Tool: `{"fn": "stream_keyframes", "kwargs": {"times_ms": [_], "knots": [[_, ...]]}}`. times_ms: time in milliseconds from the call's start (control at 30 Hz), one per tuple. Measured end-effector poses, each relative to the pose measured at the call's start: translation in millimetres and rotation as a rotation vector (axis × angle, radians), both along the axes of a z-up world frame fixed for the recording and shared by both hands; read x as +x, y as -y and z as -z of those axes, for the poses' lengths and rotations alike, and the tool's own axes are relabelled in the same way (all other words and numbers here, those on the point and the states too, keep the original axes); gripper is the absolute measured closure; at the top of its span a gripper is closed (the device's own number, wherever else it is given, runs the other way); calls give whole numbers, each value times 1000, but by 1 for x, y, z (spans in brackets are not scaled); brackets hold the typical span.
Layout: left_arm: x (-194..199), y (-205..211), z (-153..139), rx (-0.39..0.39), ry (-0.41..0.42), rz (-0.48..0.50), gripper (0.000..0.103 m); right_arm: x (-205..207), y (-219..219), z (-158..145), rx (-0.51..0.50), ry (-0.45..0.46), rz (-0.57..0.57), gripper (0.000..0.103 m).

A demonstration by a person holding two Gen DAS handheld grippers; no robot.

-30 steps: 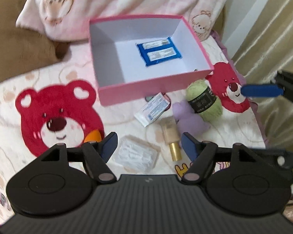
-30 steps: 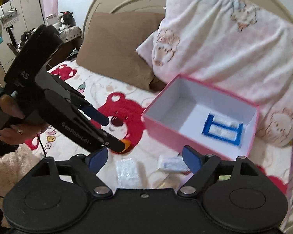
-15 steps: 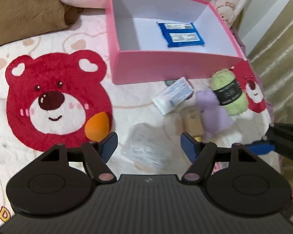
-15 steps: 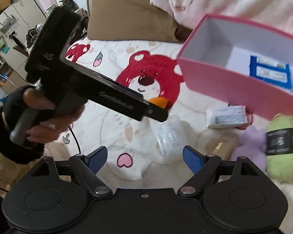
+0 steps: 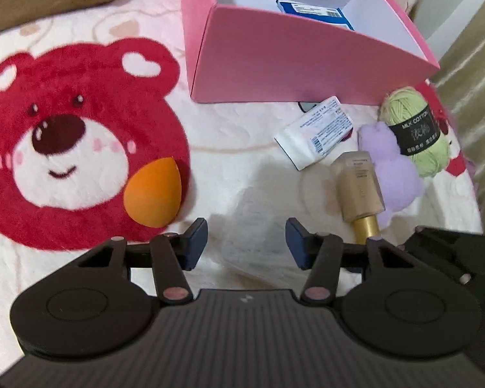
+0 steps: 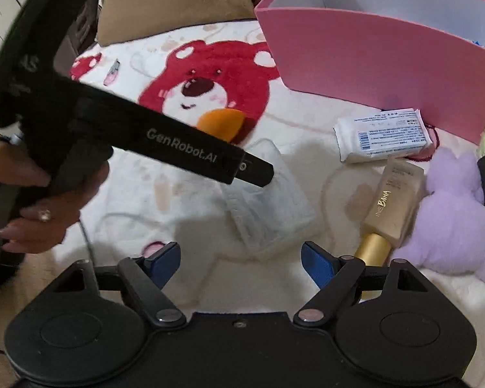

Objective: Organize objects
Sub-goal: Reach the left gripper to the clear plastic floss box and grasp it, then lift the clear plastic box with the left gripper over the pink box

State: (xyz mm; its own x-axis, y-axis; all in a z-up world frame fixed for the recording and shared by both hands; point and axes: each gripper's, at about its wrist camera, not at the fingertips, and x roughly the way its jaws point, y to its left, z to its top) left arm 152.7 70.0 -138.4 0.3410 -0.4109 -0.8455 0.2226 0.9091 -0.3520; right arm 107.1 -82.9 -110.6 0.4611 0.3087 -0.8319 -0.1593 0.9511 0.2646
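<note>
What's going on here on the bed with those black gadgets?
A person is tidying small items into a pink box on the bear-print blanket, holding a claw tool in each hand. The left claw has just been closing around a clear packet but does not press on it yet. The right claw hovers open near a gold bottle. Neither holds anything.

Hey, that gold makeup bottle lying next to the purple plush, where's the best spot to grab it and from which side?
Grip the gold bottle across its flat rectangular body, not the narrower round gold cap, coming from above. It lies flat on the blanket, so the two long sides are the ones to pinch. The purple plush crowds one of those sides, so ease that finger in carefully.
</note>
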Motion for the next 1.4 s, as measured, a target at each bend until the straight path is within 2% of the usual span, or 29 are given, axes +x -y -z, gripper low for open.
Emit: {"fn": "stream_keyframes", "kwargs": {"times_ms": [67, 133, 167, 300, 400, 500, 533, 633, 700, 800, 1033, 1200, 1333, 1400], "knots": [[0, -5, 5, -35, -10, -7, 50, -1, -1, 4, 1, 12, 24, 30], [0, -8, 6, -63, -14, -19, 53, 0, -1, 8, -39, -8, 38, 40], [-1, -12, 7, -92, -37, -40, 53, 2, 0, 9, -50, -9, 52, 42], [-9, -25, 12, -225, -152, -79, 53, 0, 13, 3, -48, 1, 126, 41], [-15, -20, 21, -283, -228, -83, 53, 2, 20, 3, -32, 1, 151, 24], [-16, -10, 24, -225, -215, -74, 53, 4, 27, 7, 10, -15, 176, 21], [-17, -10, 25, -207, -208, -84, 50, 5, 27, 9, 18, -11, 175, 19], [-17, -11, 26, -197, -172, -116, 47, 5, 23, 10, 17, 3, 166, 13], [-19, -8, 25, -182, -144, -111, 47, 5, 21, 13, 7, 15, 155, 10], [-25, -1, 23, -180, -118, -106, 52, 1, 14, 15, -38, 57, 129, 8], [-48, 17, 10, -99, -4, -140, 56, -5, 11, 15, -70, 103, 139, 9], [-65, 17, 1, -95, 39, -158, 57, -14, 9, 8, -96, 145, 93, 9], [-80, 24, -19, -72, 93, -135, 57, -29, 9, -8, -139, 214, 51, 9], [-83, 28, -32, -72, 95, -126, 57, -35, 12, -18, -143, 231, 39, 9]]}}
